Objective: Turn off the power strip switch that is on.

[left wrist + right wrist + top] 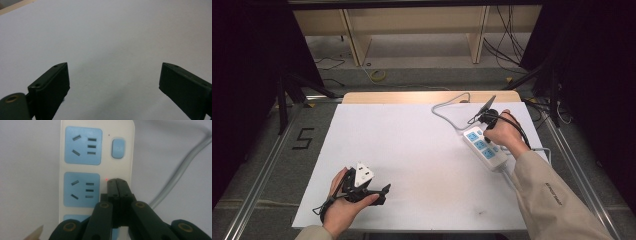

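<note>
A white table surface (412,150) is seen, with a white power strip (484,147) lying flat near its right edge, its grey cable (447,107) running toward the far edge. The strip is judged rigid, light and smooth-cased, liable to slide under a push; the long sides of the casing are judged the best hold. Blue socket panels (83,145) and a small blue switch (118,147) beside each are noted. The right gripper (117,182), jaws pressed together and empty, is set against the middle switch area, beside a lit red indicator (106,179). The left gripper (113,77), jaws spread wide and empty, is held over bare surface well apart from the strip.
</note>
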`<act>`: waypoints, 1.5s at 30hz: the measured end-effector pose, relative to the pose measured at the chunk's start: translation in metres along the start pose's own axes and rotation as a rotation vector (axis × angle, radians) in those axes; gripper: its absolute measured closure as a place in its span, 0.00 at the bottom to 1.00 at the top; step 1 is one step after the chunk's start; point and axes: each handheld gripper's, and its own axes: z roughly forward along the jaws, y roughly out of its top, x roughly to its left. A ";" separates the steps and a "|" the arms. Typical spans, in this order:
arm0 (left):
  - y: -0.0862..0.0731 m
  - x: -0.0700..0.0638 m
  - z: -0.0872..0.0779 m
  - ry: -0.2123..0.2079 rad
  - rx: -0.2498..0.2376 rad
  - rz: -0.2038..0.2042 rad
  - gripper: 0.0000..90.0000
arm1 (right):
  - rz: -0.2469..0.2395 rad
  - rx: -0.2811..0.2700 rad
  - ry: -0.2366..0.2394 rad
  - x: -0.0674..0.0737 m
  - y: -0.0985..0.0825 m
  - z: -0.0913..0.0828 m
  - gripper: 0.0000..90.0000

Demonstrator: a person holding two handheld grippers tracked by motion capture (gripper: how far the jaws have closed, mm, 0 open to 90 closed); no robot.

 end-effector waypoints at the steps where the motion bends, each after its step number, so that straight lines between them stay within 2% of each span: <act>1: 0.000 0.000 0.000 -0.001 0.000 -0.001 0.10 | -0.005 0.004 -0.001 0.000 0.001 0.000 1.00; 45: 0.000 0.000 0.002 0.000 0.000 -0.004 0.10 | -0.003 -0.010 0.023 -0.004 -0.001 -0.001 1.00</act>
